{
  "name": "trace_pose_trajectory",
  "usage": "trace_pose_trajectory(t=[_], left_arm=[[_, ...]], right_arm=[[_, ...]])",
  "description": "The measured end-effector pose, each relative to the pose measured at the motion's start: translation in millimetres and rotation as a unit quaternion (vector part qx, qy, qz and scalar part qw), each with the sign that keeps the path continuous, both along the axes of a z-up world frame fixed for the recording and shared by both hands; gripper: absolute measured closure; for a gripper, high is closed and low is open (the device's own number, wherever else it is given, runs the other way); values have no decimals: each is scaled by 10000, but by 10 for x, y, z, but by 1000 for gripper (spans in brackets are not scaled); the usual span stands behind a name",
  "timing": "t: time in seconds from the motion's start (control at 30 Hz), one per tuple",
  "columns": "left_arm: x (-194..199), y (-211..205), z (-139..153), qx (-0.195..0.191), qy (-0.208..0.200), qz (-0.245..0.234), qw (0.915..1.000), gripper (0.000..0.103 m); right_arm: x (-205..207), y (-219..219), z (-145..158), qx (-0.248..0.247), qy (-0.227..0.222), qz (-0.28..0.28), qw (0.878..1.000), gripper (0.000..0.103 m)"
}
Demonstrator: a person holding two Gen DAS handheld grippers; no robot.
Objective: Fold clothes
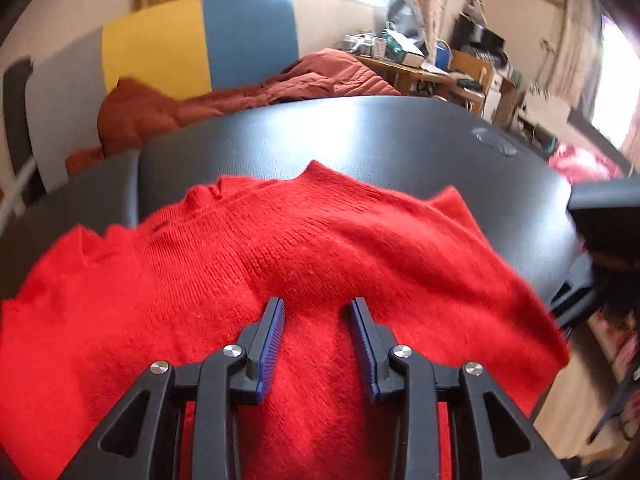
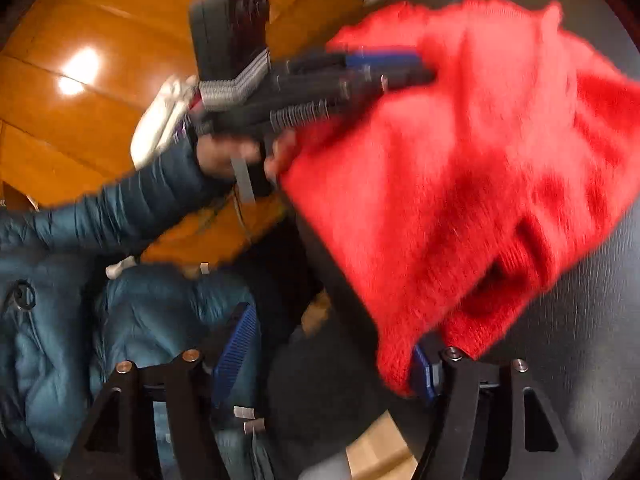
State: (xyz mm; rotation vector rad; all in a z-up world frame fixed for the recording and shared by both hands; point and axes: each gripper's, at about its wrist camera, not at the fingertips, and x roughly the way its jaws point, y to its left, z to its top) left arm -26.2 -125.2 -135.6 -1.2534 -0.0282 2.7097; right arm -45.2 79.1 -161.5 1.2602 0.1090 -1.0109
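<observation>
The red sweater (image 1: 288,264) lies bunched on the dark table (image 1: 360,136), spilling over its near edge. The left claw (image 1: 317,308) hovers over the knit, jaws apart, gripping nothing. The right claw (image 2: 332,356) also gapes, cloth draped over one finger. Each claw should pinch one layer only, at matching edges. Only the right view shows the left claw from outside and the sleeve (image 2: 132,204).
</observation>
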Motion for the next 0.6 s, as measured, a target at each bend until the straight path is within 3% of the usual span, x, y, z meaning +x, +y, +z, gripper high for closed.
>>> trace_pose_trajectory(t=[0.13, 0.2, 0.3, 0.43, 0.6], left_arm=[[50, 47, -37, -24, 153, 7, 9999, 67], [81, 43, -61, 28, 258, 84, 9996, 67], [87, 14, -54, 97, 305, 119, 9994, 67], [83, -43, 44, 340, 274, 302, 9986, 68], [291, -203, 213, 378, 589, 591, 9958, 68]], right_arm=[[-75, 263, -3, 103, -70, -178, 9998, 40], [-112, 300, 110, 74, 129, -515, 9986, 46], [-167, 357, 279, 30, 425, -1019, 9939, 46], [-242, 432, 504, -28, 818, -1685, 9823, 42], [-345, 434, 808, -163, 1383, -2456, 9593, 40]])
